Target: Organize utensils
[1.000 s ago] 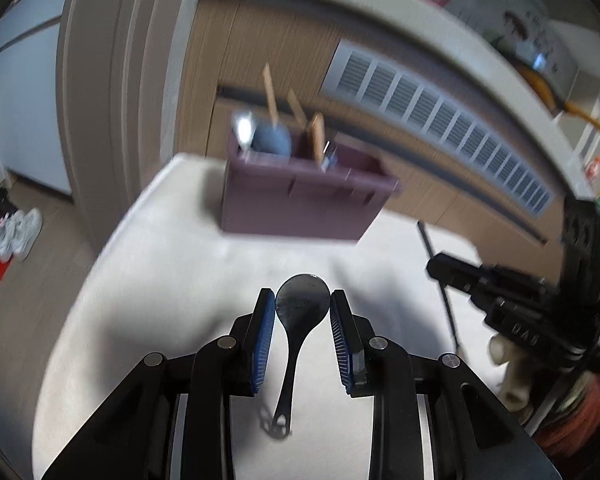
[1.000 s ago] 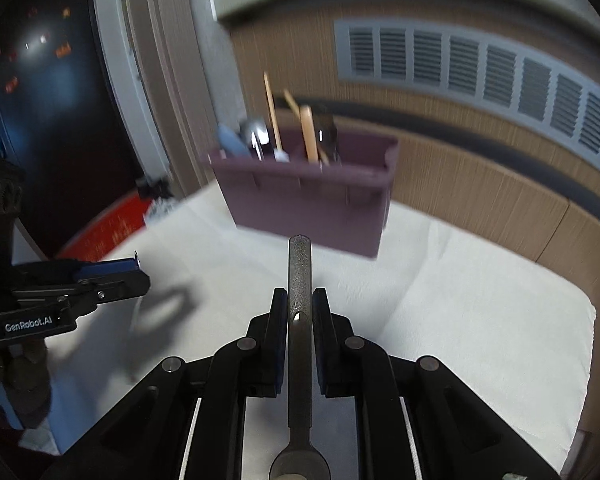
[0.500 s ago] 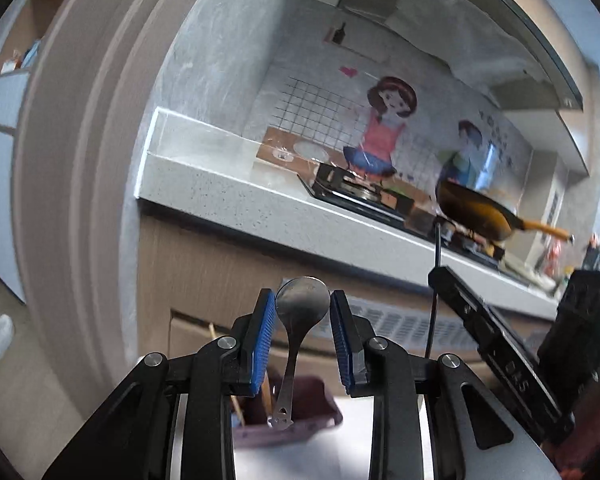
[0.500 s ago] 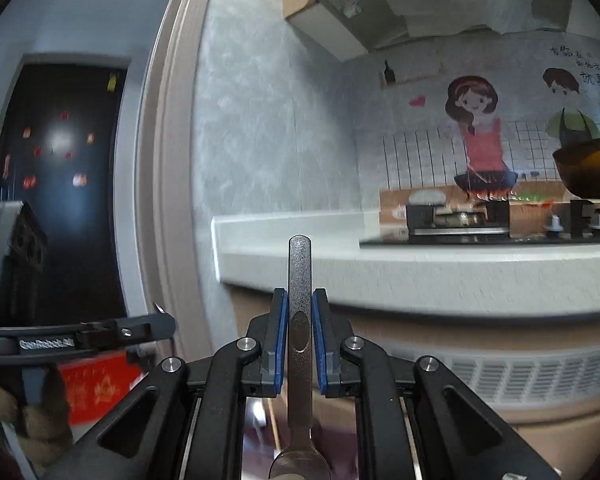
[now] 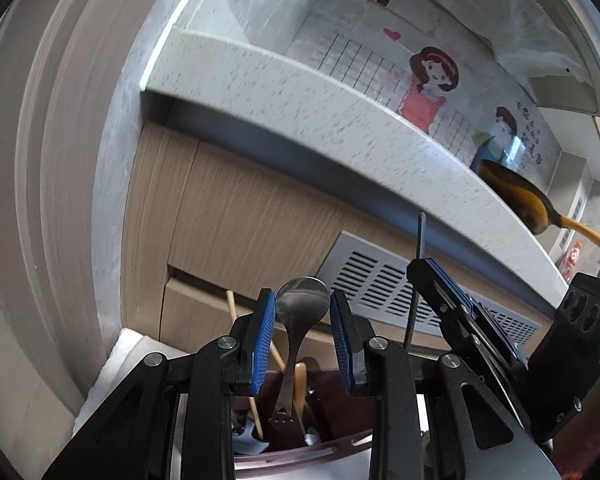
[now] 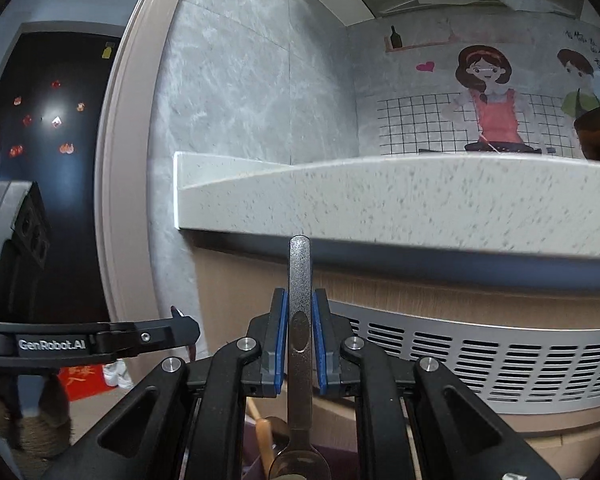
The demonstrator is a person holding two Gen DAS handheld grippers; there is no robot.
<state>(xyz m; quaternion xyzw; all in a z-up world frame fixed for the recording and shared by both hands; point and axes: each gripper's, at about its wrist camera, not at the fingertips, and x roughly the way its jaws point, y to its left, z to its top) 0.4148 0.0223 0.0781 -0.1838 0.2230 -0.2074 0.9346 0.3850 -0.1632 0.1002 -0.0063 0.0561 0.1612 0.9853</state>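
Note:
My left gripper (image 5: 302, 332) is shut on the bowl of a metal spoon (image 5: 302, 300). Its handle hangs down over the purple utensil holder (image 5: 332, 446) at the bottom of the left wrist view. Wooden utensils (image 5: 300, 384) and a chopstick (image 5: 232, 308) stand in the holder. My right gripper (image 6: 300, 320) is shut on the flat handle of a second metal spoon (image 6: 300, 272), whose bowl lies low, near the camera. It appears in the left wrist view as the right gripper (image 5: 452, 312), just right of the holder. The left gripper (image 6: 152, 336) shows at the left of the right wrist view.
A speckled kitchen counter (image 6: 420, 200) runs across behind, with wood cabinet fronts (image 5: 228, 216) and a slatted vent grille (image 6: 500, 360) below it. A brown pan (image 5: 516, 200) sits on the counter. The white-covered table's corner (image 5: 116, 364) shows at lower left.
Both grippers rose from the table with their spoons and tipped upward. The purple holder, once ahead at mid-frame, now sits close at the bottom of both views.

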